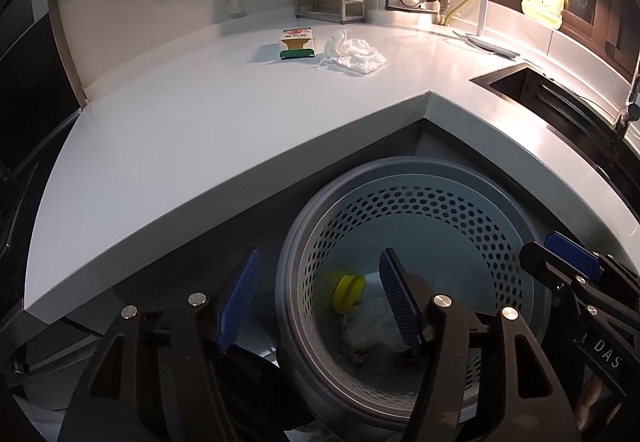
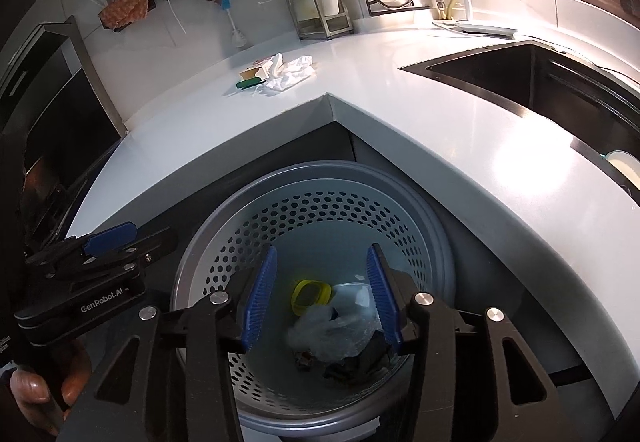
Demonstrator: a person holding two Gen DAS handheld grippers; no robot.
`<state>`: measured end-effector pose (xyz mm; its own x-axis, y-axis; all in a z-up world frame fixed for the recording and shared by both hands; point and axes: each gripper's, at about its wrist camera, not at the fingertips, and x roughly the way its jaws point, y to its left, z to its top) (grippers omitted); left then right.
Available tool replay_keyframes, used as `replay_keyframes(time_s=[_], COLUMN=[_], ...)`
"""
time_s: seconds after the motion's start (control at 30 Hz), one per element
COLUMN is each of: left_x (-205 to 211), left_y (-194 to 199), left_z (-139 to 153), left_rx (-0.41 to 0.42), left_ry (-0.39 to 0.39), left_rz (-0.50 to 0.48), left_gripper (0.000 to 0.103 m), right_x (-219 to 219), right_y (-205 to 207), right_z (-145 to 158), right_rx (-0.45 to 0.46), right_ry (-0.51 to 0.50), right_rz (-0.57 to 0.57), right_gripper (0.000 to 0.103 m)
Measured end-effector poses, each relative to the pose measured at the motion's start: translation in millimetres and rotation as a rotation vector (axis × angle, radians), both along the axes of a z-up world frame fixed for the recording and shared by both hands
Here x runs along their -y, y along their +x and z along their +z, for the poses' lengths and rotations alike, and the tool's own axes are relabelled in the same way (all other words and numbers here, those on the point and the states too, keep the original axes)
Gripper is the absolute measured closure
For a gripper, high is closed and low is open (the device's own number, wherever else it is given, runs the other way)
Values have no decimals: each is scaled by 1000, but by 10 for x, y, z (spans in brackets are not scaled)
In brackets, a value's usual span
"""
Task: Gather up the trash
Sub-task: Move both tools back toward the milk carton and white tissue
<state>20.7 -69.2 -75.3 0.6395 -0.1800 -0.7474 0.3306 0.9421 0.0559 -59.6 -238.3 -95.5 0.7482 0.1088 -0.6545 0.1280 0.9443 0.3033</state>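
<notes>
- Left gripper (image 1: pixel 320 302): jaws wide, holding nothing, above the rim of the perforated trash bin (image 1: pixel 440 202).
- Right gripper (image 2: pixel 322 298): jaws wide, empty, over the bin opening.
- Bin contents: yellow lid (image 2: pixel 310 296), clear plastic wrap (image 2: pixel 336 338).
- Desk (image 1: pixel 200 130): crumpled white tissue (image 1: pixel 354 52) just beside a small carton (image 1: pixel 297 42).

A perforated bin (image 2: pixel 320 226) stands on the floor below the corner of the surface (image 2: pixel 460 130), holding a lid (image 2: pixel 310 296) and crumpled plastic (image 2: pixel 332 338), while a carton (image 1: pixel 297 42) and wadded tissue (image 1: pixel 354 52) lie side by side on top, left of the sink (image 2: pixel 520 78).
</notes>
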Motion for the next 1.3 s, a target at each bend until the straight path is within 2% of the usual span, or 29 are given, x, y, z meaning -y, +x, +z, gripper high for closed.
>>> replay_keyframes(time_s=[0.37,0.63,0.73,0.93,1.13,1.3], left_x=[-89,-211,-252,-333,-384,-374], left_y=[9,101,172,373,681,1003], left_z=[-10,87,188,453,718,879], left_rx=[0,28,55,126,202,251], left_ry=[-11,-31,-38,-66,-88,-76], left_rz=[15,43,50,74,115,130], left_gripper=[33,25,24,9,7,6], right_x=[-18,-46,-46,-14,52,90], right_y=[-1,109,180,442,818,1253], right_z=[-23,7,86,299,643,846], right_rx=[3,0,18,58,129,143], right_ry=[7,12,4,-39,-76,-133], right_rz=[-3,18,27,45,62,81], right_gripper=[49,44,39,33,26,26])
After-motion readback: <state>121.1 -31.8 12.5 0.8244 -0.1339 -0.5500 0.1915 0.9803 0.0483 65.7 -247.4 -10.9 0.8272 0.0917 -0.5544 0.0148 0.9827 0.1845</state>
